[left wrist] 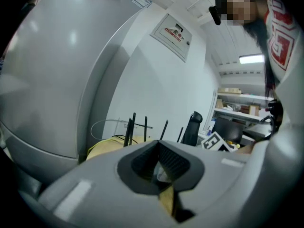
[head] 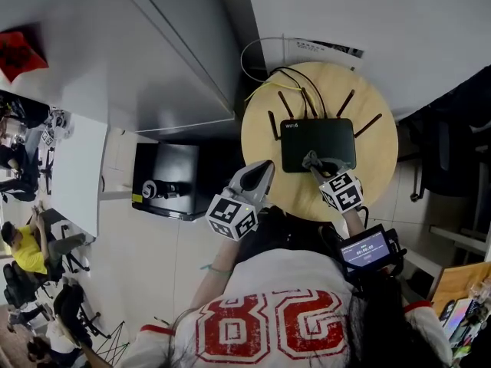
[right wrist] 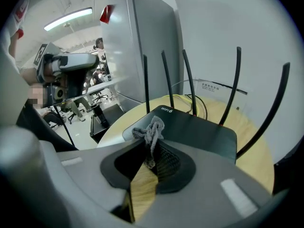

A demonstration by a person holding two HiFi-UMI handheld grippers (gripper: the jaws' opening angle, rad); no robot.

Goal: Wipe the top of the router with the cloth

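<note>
A black router with several upright antennas lies on a round wooden table. My right gripper is shut on a small grey cloth, which rests on the router's near edge. In the right gripper view the cloth sticks up bunched from the gripper in front of the router. My left gripper hovers at the table's front left edge, off the router, jaws together and holding nothing. In the left gripper view, only the antennas show beyond that gripper.
Yellow and black cables loop behind the router against the white wall. A grey cabinet stands left of the table, with a black box on the floor below it. A dark office chair sits on the right.
</note>
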